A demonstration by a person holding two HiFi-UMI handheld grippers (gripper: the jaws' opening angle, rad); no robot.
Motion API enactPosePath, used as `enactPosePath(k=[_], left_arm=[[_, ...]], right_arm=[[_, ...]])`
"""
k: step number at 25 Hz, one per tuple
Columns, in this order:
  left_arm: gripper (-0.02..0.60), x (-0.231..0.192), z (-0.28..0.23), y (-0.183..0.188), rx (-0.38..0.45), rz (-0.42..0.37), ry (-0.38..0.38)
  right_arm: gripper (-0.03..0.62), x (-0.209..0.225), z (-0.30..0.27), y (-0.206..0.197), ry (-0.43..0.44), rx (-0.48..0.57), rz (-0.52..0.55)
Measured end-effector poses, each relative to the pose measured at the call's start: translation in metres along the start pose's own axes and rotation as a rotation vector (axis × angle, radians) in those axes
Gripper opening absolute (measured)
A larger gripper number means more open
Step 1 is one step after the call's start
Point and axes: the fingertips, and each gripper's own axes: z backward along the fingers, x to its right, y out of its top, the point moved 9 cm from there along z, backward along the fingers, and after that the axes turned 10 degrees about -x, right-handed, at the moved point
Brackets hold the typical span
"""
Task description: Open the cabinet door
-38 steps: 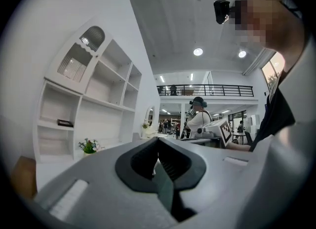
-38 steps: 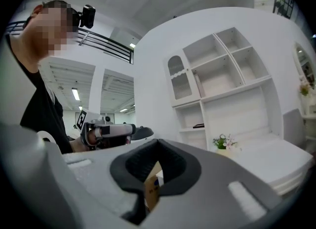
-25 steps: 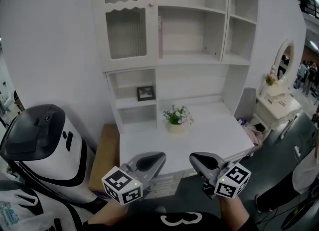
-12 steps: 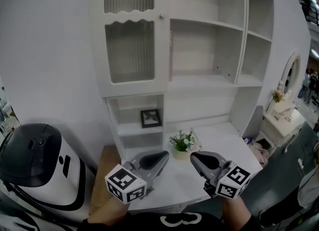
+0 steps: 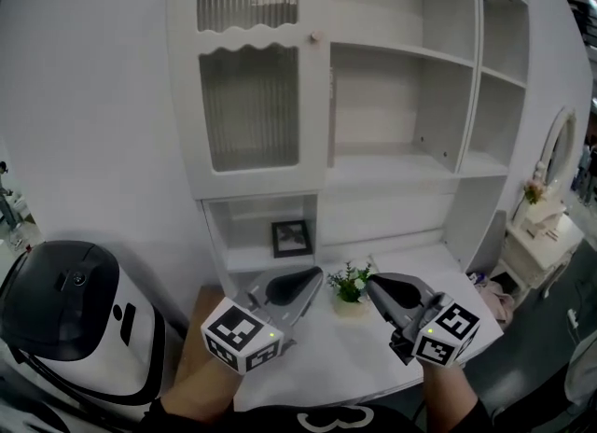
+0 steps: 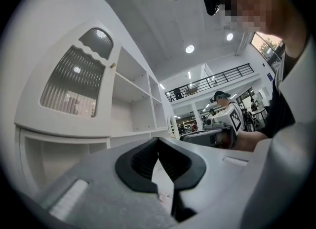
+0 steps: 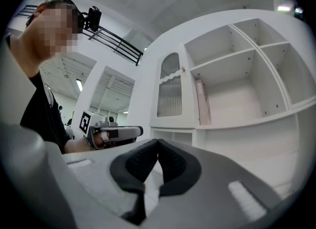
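White desk (image 5: 359, 358), ribbed-glass cabinet door (image 5: 252, 109), scalloped frame

We've got the left gripper (image 5: 312, 279) and right gripper (image 5: 374, 284) side by side, apart, pointing forward and roughly level. Both have jaws pressed together with nothing between them. Marker cubes face up toward us.

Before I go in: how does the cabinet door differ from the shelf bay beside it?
The cabinet door is shut, with ribbed glass and a knob at its right edge; the shelf bay has no door. The cabinet door blurs what is behind it; the shelf bay is open to view. Both are white.
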Motion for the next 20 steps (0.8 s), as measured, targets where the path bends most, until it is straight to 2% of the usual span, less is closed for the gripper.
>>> enactPosePath(k=[10, 14, 20], left_arm=[[0.009, -0.031, -0.03, 0.08, 0.084, -0.288, 0.185], [0.009, -0.051, -0.04, 0.116, 0.145, -0.347, 0.292], [0.012, -0.076, -0.063, 0.178, 0.174, -0.489, 0.392]], right_arm=[[0.003, 0.05, -0.012, 0.04, 0.076, 0.02, 0.084], [0.003, 0.064, -0.017, 0.059, 0.108, 0.039, 0.121], [0.003, 0.081, -0.017, 0.081, 0.129, 0.059, 0.199]])
